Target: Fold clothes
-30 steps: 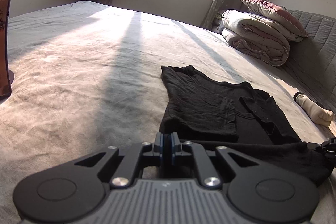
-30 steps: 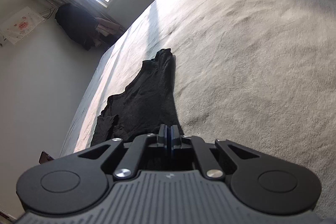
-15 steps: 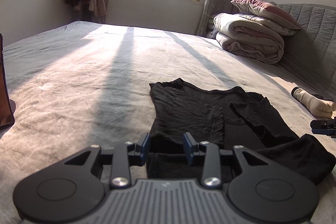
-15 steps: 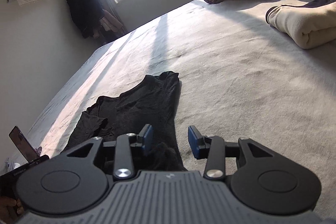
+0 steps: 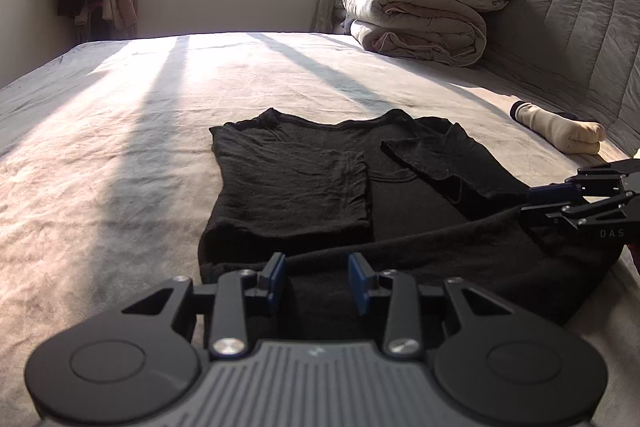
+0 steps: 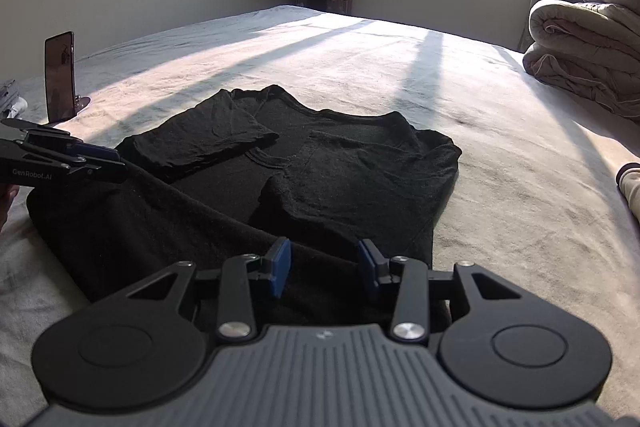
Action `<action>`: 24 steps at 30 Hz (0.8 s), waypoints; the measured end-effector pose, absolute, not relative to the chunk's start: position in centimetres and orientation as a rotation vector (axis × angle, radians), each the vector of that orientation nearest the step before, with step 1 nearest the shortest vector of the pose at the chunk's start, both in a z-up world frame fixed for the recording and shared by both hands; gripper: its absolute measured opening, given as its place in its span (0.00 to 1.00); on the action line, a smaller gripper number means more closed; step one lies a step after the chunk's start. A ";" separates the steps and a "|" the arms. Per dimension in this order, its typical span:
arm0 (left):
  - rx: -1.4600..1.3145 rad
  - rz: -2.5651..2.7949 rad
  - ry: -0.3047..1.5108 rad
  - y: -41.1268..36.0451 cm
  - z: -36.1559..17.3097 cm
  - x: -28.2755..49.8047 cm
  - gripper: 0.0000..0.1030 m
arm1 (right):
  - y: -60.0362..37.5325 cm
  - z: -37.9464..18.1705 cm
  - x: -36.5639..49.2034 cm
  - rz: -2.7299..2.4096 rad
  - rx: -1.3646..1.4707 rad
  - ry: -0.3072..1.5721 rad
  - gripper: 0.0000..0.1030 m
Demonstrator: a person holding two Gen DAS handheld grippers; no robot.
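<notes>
Sleeves, two, lie folded inward on one black shirt on the bed; both the left hand-held gripper and the right hand-held gripper stand spread, gripping nothing, above its near hem.

Cream rolled cloth cut by right edge; folded quilt too (pillow above half out).

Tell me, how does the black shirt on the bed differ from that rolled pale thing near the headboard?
The black shirt is dark and lies flat, with its sleeves folded in over the body; the pale roll is cream with a dark end, rolled into a short tube. The shirt covers far more of the bed than the roll. Both rest on the same grey cover, and neither is gripped.
</notes>
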State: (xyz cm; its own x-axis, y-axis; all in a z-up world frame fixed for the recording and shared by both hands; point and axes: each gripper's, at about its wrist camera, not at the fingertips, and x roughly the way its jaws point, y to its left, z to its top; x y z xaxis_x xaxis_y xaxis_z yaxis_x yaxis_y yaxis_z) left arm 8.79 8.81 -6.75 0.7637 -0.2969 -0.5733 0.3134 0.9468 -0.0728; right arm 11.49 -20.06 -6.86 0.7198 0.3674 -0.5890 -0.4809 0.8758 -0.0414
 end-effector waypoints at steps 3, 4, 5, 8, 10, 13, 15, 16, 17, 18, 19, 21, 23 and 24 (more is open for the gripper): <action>0.035 -0.336 0.633 8.7 -7.3 8.9 0.35 | -19.3 -7.6 11.8 0.474 -0.246 0.624 0.41; 0.030 -0.337 0.633 8.7 -7.3 9.0 0.36 | -19.2 -7.7 11.8 0.475 -0.253 0.621 0.34; 0.026 -0.337 0.633 8.7 -7.3 9.0 0.36 | -19.1 -7.7 11.8 0.476 -0.259 0.618 0.20; 0.007 -0.344 0.625 8.9 -7.0 8.9 0.37 | -18.9 -7.5 11.5 0.464 -0.274 0.592 0.03; -0.010 -0.359 0.615 9.0 -6.9 8.7 0.37 | -19.0 -7.3 11.2 0.443 -0.280 0.562 0.02; -0.030 -0.386 0.599 9.1 -6.7 8.5 0.40 | -19.3 -7.1 11.1 0.393 -0.290 0.529 0.02; -0.020 -0.386 0.615 8.9 -6.9 8.6 0.40 | -19.4 -7.4 11.4 0.368 -0.298 0.536 0.02; -0.009 -0.387 0.626 8.8 -7.1 8.8 0.41 | -19.4 -7.6 11.6 0.364 -0.298 0.548 0.02; 0.002 -0.388 0.636 8.7 -7.3 8.9 0.42 | -19.4 -7.8 11.7 0.362 -0.296 0.556 0.02; 0.012 -0.388 0.645 8.5 -7.5 9.0 0.42 | -19.4 -7.9 11.7 0.361 -0.293 0.563 0.03; 0.012 -0.385 0.643 8.5 -7.4 9.0 0.42 | -19.3 -7.9 11.7 0.358 -0.290 0.562 0.04; -0.003 -0.372 0.628 8.7 -7.0 8.8 0.42 | -19.5 -7.4 11.3 0.364 -0.271 0.554 0.09; -0.019 -0.385 0.585 9.0 -6.4 8.2 0.42 | -19.7 -6.8 10.9 0.374 -0.248 0.545 0.14; -0.025 -0.397 0.566 9.2 -6.2 7.9 0.42 | -20.0 -6.5 10.6 0.380 -0.233 0.541 0.14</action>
